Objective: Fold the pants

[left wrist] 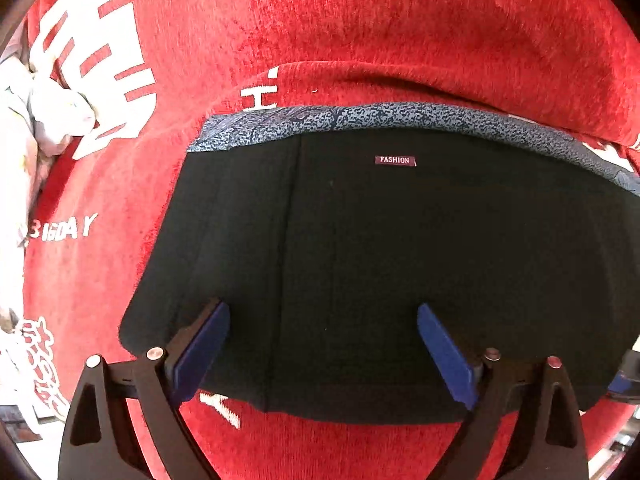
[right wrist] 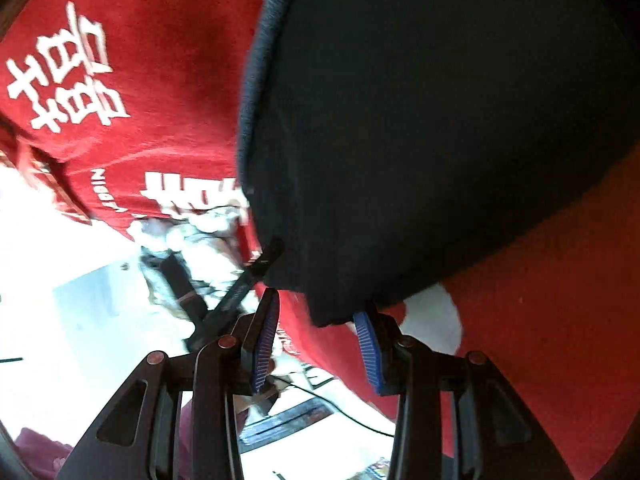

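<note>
We see the folded black pants [left wrist: 380, 264] lying flat on the red cloth [left wrist: 400, 28] — long axis sideways, waistband far. Our left gripper [left wrist: 323, 350] gapes wide, empty; right gripper [right wrist: 316, 346] half-open, gripping nothing.

Red printed cloth [left wrist: 400, 32] under folded black pants [left wrist: 380, 260].

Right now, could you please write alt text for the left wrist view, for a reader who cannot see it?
Folded black pants with a speckled blue-grey waistband and a small FASHION label lie on a red cloth printed with white characters. The left gripper hangs over the near edge, its blue-padded fingers spread wide and holding nothing.
</note>
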{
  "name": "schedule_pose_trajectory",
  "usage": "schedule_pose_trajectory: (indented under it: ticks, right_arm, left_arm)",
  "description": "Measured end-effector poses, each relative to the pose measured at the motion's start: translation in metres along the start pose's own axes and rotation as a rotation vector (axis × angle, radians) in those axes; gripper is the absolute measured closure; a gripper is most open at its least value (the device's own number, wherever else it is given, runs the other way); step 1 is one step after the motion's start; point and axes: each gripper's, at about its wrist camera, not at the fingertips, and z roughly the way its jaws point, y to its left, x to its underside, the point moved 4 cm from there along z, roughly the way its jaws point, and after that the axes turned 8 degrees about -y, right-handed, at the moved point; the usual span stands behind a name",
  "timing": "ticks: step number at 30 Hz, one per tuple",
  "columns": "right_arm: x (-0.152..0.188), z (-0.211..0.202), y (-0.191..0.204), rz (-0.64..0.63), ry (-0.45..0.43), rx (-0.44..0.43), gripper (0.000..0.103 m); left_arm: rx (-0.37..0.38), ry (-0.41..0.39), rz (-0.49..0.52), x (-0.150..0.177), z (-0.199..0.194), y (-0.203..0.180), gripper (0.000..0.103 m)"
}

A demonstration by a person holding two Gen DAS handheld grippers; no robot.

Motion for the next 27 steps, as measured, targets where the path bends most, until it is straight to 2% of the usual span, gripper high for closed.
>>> schedule_pose_trajectory:
  ticks: [1,3,7,8,11,13,15,18,21,23,24,27]
  right_arm:
    - [-0.002,0.003,-0.002,0.005,0.002,0.023,0.061]
    - [-0.007,0.007,0.002,-0.014,-0.003,0.099,0.092]
    - [0.0,-0.006,0.041,-0.218,-0.033,0.174,0.094]
    - [0.005,-0.008,0.044,-0.269,-0.033,0.225,0.094]
    - [0.013,0.001,0.019,-0.287,0.01,0.36,0.094]
    - [0.015,-0.001,0.01,-0.251,0.006,0.339,0.094]
    - [0.017,-0.006,0.013,-0.252,0.02,0.351,0.087]
    - [0.026,-0.01,0.022,-0.301,0.108,0.423,0.087]
    - [0.025,-0.015,0.055,-0.429,0.146,0.405,0.084]
    - [0.012,-0.006,0.09,-0.534,0.151,0.391,0.054]
    - [0.006,0.0,0.105,-0.576,0.149,0.379,0.051]
    - [-0.016,0.033,0.152,-0.729,0.183,0.341,0.051]
  left_arm:
    - [0.01,0.001,-0.006,-0.002,0.004,0.007,0.007]
    - [0.014,0.012,-0.007,-0.001,0.001,0.007,0.007]
    - [0.018,0.007,0.027,0.005,0.002,0.016,0.007]
    - [0.021,0.006,0.032,0.008,0.004,0.018,0.007]
    - [0.036,-0.004,0.031,0.009,0.004,0.019,0.007]
    - [0.031,-0.001,0.04,0.008,0.002,0.019,0.007]
    - [0.031,0.007,0.04,0.008,-0.002,0.022,0.007]
    - [0.043,-0.009,-0.008,0.005,-0.015,0.037,0.007]
    - [0.067,-0.035,-0.084,-0.002,-0.024,0.066,0.007]
    - [0.092,-0.046,-0.112,-0.006,-0.024,0.084,0.007]
    - [0.097,-0.047,-0.116,-0.008,-0.023,0.092,0.007]
    - [0.12,-0.035,-0.108,-0.007,-0.014,0.111,0.007]
